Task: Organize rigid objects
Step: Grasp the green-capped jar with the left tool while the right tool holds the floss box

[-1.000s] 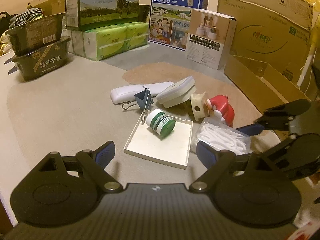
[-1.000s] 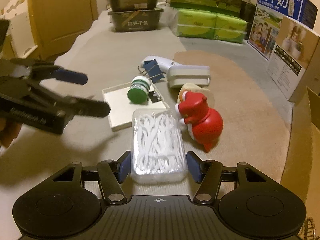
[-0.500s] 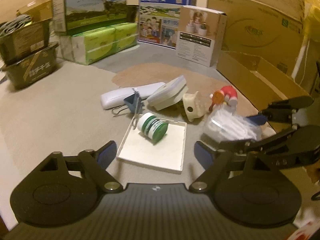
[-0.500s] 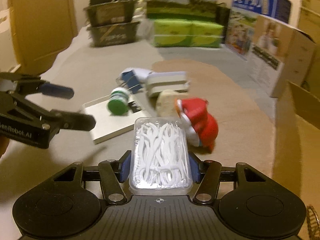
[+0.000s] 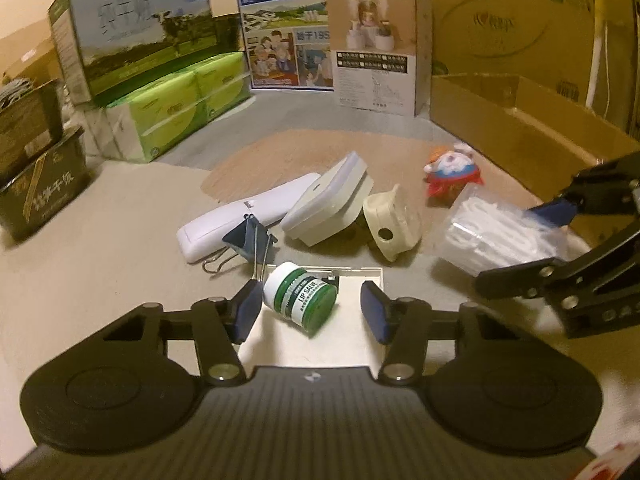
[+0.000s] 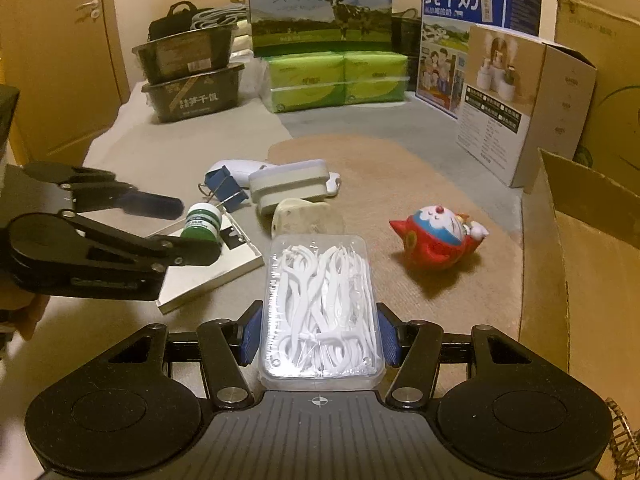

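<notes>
A small green lip salve jar lies on its side on a flat white tray. My left gripper straddles the jar with its jaws closing; a gap still shows at the right pad. In the right wrist view the jar sits between the left gripper's fingers. My right gripper is shut on a clear box of white floss picks and holds it off the floor. The left wrist view shows that box in the right gripper.
Behind the tray lie a blue binder clip, a long white case, a grey-white device and a beige piece. A red toy figure lies tipped over. An open cardboard box stands at right; cartons line the back.
My left gripper came forward over the tray and its jaws narrowed around the jar. The right gripper closed on the floss box and lifted it. The red toy tipped over to the right.
</notes>
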`<control>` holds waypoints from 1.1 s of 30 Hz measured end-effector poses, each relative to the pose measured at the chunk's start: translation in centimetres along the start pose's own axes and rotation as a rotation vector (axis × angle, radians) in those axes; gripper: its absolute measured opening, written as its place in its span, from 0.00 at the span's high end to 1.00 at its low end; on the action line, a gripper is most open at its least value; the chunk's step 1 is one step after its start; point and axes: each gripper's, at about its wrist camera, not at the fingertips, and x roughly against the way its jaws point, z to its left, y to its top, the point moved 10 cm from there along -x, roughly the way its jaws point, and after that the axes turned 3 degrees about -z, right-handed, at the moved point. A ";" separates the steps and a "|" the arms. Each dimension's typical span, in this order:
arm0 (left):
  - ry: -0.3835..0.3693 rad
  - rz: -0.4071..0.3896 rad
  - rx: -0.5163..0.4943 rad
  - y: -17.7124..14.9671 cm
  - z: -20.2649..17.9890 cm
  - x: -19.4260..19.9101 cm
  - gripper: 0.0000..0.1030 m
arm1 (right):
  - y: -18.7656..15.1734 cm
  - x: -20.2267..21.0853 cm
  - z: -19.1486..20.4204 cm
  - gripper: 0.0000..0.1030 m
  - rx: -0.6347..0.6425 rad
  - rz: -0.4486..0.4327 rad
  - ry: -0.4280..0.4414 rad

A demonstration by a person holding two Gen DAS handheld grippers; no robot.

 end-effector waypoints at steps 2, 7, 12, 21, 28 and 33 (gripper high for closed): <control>0.001 0.000 -0.018 0.0 0.1 -0.3 0.51 | -0.1 0.0 -0.1 0.45 -0.005 0.001 0.004; -0.024 0.013 -0.038 -0.1 -0.2 -0.5 0.57 | -0.3 -0.1 -0.1 0.45 -0.018 0.004 0.009; -0.046 0.023 -0.044 -0.3 -0.9 -0.1 0.61 | -0.4 0.0 -0.2 0.45 -0.028 0.006 0.006; -0.053 0.032 -0.030 -0.3 -0.8 -0.9 0.69 | -0.5 -0.1 -0.5 0.45 -0.036 0.007 0.002; 0.004 0.042 0.103 -0.8 0.4 -0.1 0.72 | -0.4 0.2 -0.5 0.45 -0.038 -0.001 -0.012; 0.026 0.052 0.172 -1.3 0.0 1.3 0.72 | -0.1 1.1 -0.4 0.45 -0.044 -0.013 -0.025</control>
